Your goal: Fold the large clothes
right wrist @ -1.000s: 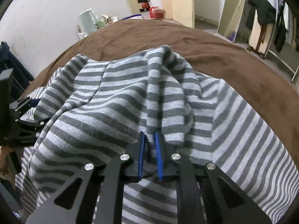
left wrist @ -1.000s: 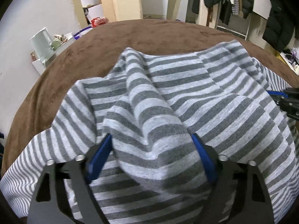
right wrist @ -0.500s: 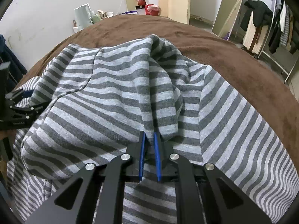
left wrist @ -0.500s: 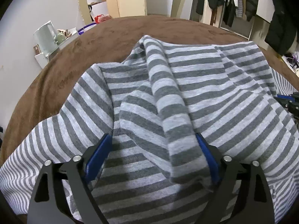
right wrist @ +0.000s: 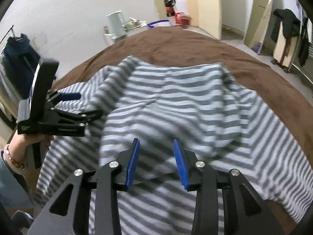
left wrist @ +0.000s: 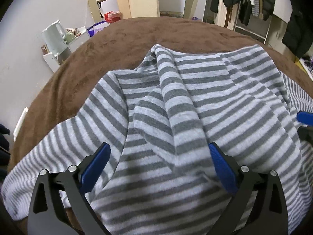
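Striped shirt [left wrist: 176,101] lies bunched on brown blanket [left wrist: 78,68], filling view centre to 6 o'clock. Left gripper [left wrist: 158,156] spread wide, just been opening, released, cloth ridge between pads. Right gripper [right wrist: 156,150] partly parted, just been opening, cloth beneath, not pinched. Kettle [left wrist: 54,35] at 10 o'clock.
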The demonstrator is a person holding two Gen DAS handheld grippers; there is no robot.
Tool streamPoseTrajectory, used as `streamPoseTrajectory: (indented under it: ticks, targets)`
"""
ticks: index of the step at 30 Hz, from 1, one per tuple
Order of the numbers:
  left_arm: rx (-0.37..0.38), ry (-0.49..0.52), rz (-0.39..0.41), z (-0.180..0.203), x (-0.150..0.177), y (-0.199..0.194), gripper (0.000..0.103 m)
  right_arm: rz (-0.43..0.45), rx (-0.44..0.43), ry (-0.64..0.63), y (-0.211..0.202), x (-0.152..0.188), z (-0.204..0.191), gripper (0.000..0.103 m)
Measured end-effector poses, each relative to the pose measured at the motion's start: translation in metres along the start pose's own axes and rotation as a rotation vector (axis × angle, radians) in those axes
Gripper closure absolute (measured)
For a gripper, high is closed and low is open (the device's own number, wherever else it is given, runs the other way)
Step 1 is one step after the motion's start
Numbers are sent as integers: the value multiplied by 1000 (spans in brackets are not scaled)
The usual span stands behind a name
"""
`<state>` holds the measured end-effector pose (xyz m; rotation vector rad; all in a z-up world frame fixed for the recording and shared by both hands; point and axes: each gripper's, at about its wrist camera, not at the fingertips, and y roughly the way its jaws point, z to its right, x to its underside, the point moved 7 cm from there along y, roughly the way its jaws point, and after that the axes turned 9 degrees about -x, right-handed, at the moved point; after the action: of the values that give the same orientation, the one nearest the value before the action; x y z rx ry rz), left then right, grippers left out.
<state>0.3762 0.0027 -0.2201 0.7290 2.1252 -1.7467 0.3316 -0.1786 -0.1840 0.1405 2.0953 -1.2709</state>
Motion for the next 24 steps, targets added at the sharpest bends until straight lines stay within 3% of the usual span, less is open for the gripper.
streamPoseTrajectory:
  ticks: [4, 14, 21, 22, 24]
  targets:
    - [-30, 20, 14, -2, 7, -14, 6, -30, 23, -6, 19, 8, -17, 66]
    - [3, -7, 7, -6, 27, -33, 6, -73, 89, 29, 27, 59, -9, 66]
    - [17, -25, -5, -7, 35, -35, 6, -29, 55, 103, 19, 59, -2, 65]
    - [22, -25, -3, -6, 34, -37, 6, -12, 46, 113, 14, 57, -3, 64]
    - [34, -23, 8, -3, 29, -42, 6, 17, 49, 118, 3, 52, -3, 50]
